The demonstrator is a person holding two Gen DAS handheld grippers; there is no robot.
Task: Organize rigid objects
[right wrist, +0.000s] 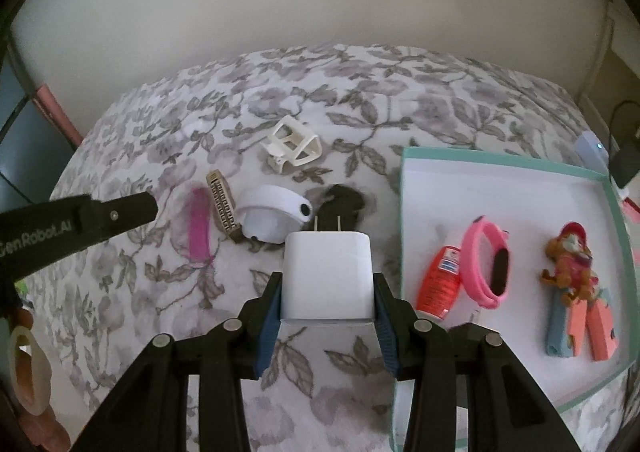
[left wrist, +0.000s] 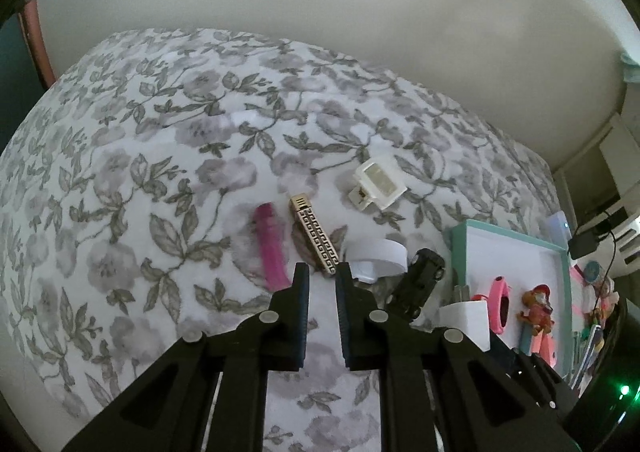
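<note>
Several items sit in the teal tray [right wrist: 404, 188] – right gripper [right wrist: 326, 292] pinching the white charger [right wrist: 326, 276], left gripper [left wrist: 322, 284] spread empty – five remain on the bedspread [right wrist: 160, 292]

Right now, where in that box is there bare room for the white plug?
The box is bare along its near-left floor, below the orange bottle and pink band, and along the far wall. Its right side is crowded by the figurine. The right hand-held gripper holds the plug.
</note>
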